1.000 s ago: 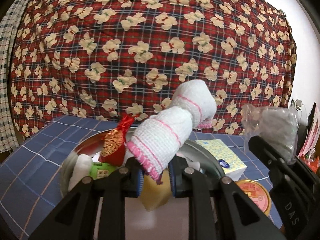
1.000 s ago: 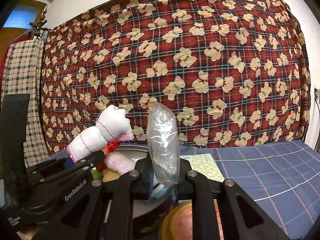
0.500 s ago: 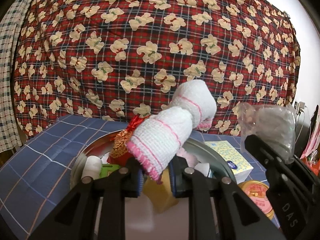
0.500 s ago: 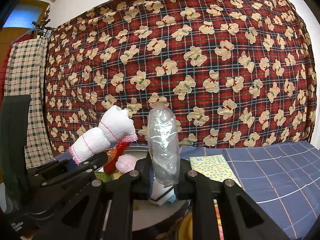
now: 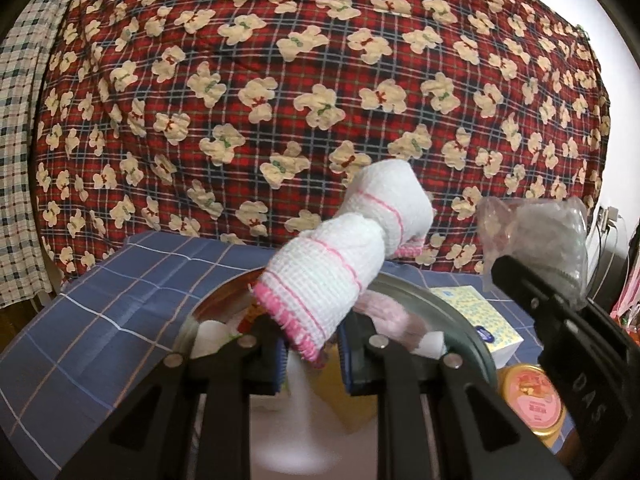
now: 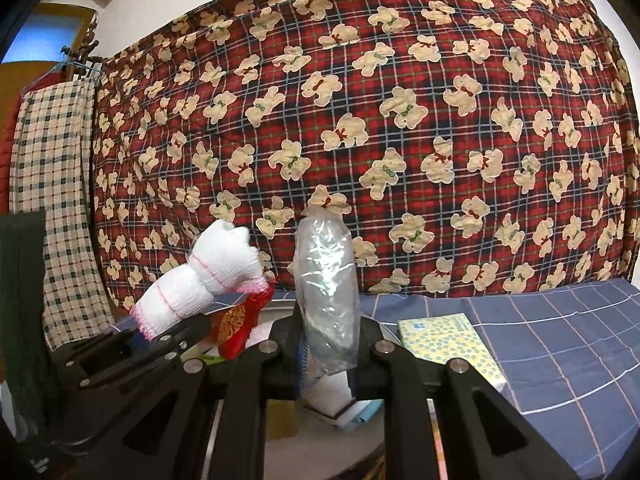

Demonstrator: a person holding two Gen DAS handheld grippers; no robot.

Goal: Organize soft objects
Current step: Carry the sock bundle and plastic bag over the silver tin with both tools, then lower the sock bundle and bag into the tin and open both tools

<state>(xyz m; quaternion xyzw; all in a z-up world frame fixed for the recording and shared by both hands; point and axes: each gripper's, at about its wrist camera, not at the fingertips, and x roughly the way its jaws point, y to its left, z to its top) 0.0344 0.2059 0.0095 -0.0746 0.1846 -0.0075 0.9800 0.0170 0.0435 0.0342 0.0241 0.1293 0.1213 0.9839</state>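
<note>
A red plaid hanging with cream bears (image 5: 320,92) filled the background above a blue checked tablecloth (image 5: 100,312). On the cloth sat a round metal basin (image 5: 460,320) holding a red pouch (image 6: 236,328), with a yellow tissue pack (image 6: 448,340) beside it. The left gripper (image 5: 311,354) pinched the pink-hemmed end of a rolled white towel (image 5: 344,256), which stuck up and rightward beyond the fingers. The right gripper (image 6: 326,364) pinched a clear plastic bag (image 6: 326,280) standing upright between its fingers.
</note>
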